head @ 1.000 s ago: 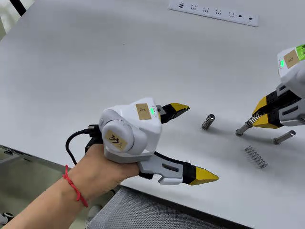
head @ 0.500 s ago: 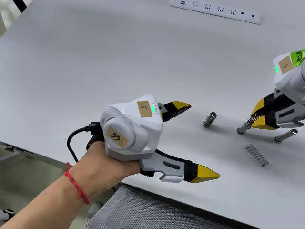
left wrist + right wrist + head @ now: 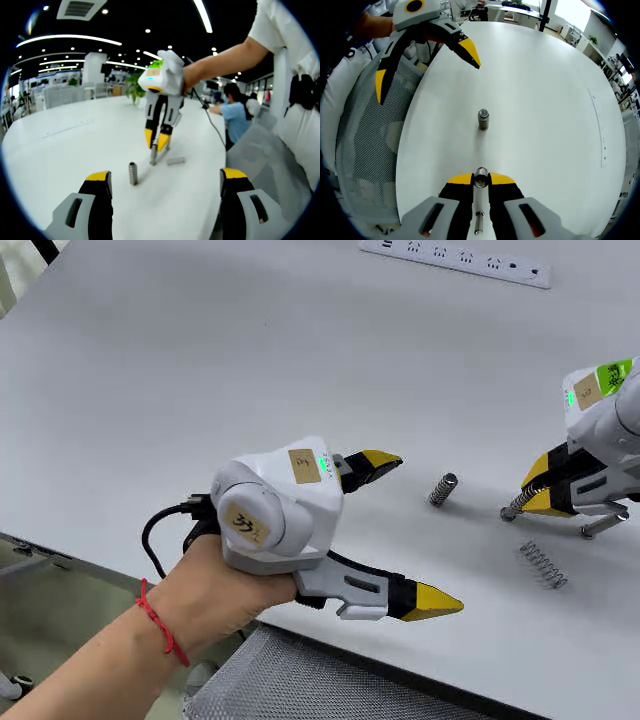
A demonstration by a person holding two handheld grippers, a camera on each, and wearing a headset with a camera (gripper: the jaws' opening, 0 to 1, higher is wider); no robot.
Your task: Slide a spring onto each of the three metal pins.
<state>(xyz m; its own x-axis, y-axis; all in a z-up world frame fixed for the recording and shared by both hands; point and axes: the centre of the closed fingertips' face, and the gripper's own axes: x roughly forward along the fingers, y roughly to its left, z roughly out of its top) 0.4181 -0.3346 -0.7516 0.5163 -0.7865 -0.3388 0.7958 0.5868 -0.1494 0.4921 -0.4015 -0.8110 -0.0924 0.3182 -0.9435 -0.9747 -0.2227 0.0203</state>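
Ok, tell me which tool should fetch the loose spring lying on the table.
Left, probably: the left tool is open and empty, while the right tool is shut on a pin, though nearer the spring.

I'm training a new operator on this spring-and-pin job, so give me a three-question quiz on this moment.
1. True or false: the left tool is open.
2. The right tool is shut on: A a bolt; B a spring-fitted pin; C a screwdriver.
3. Fill in the number: ___ loose spring lies on the table.
Key: 1 true; 2 B; 3 one.
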